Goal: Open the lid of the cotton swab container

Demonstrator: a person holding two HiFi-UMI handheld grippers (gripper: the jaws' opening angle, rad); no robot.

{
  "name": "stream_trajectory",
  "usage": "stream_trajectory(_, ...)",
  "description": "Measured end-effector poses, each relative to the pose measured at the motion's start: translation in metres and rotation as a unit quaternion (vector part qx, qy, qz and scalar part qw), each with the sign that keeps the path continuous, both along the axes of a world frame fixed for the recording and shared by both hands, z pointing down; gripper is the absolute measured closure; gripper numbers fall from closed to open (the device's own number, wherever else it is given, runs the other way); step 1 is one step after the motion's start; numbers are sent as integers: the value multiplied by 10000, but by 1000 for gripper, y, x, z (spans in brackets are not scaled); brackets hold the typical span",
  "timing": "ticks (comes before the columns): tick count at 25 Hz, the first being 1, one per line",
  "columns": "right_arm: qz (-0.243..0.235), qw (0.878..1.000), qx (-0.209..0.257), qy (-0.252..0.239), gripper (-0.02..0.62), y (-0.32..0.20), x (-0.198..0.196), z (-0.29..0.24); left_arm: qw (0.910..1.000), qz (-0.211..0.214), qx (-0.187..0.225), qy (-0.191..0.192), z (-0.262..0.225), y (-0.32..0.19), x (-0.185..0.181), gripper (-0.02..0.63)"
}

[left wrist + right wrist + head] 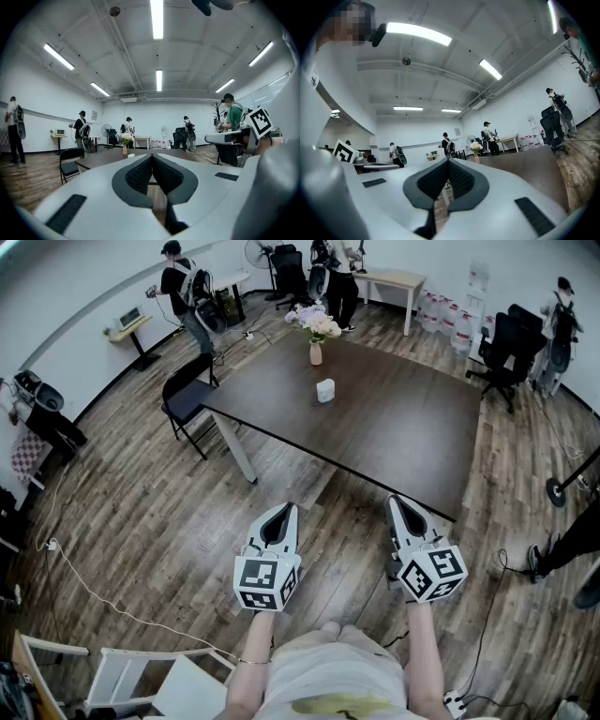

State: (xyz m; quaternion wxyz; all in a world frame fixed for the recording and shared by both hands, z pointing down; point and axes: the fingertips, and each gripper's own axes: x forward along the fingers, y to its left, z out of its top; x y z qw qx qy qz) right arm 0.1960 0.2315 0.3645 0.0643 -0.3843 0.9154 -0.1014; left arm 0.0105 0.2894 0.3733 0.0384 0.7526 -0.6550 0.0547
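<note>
The cotton swab container (325, 390) is a small white box standing on the dark table (394, 427), just in front of a vase of flowers (316, 334). In the left gripper view the container (131, 155) shows tiny and far off beside the vase (124, 149). My left gripper (281, 512) and right gripper (397, 502) hover side by side over the wooden floor, short of the table's near edge. Both are shut with nothing between the jaws, as the left gripper (151, 157) and right gripper (448, 161) views confirm. The right gripper view shows the vase (476, 153) but not the container.
A black folding chair (187, 395) stands at the table's left corner, and a black office chair (506, 343) at the far right. Several people stand along the back wall. A white frame (122, 676) lies at bottom left; a stand base (558, 491) sits at right.
</note>
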Motion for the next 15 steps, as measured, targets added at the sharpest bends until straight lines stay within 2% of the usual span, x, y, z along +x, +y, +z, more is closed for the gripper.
stream_trajectory(15, -42, 9997, -128, -193, 574, -19, 14, 4, 9998, -146, -45, 91, 2, -7, 9, 583)
